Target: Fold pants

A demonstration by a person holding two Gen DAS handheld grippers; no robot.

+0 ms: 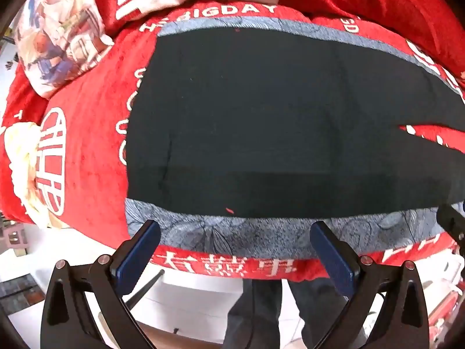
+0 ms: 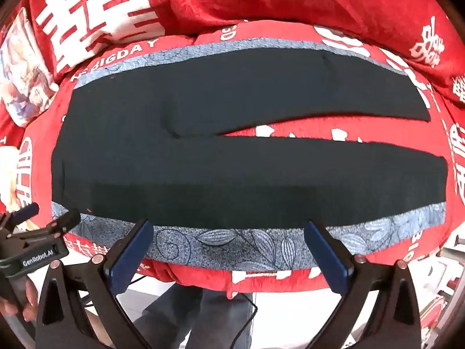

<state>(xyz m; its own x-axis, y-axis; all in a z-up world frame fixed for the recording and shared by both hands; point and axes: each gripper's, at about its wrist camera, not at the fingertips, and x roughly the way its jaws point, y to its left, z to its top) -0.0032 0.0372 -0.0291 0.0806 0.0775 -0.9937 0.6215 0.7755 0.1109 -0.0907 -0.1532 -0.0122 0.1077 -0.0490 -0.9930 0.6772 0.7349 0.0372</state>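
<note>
Black pants [image 2: 232,163] with grey-blue patterned side stripes [image 2: 232,247] lie flat and spread on a red blanket [image 2: 290,8], waist to the left and the two legs running right with a gap between them. In the left wrist view the pants [image 1: 276,122] fill the middle. My left gripper [image 1: 235,232] is open and empty, just short of the near stripe [image 1: 232,232] close to the waist. It also shows in the right wrist view [image 2: 49,218]. My right gripper [image 2: 228,229] is open and empty, just short of the near leg's stripe.
A printed pillow [image 1: 58,37] lies at the far left on the blanket. A cream cloth [image 1: 20,157] sits at the left edge. The blanket's near edge [image 1: 232,264] drops to a white floor, where a person's legs [image 2: 197,320] stand.
</note>
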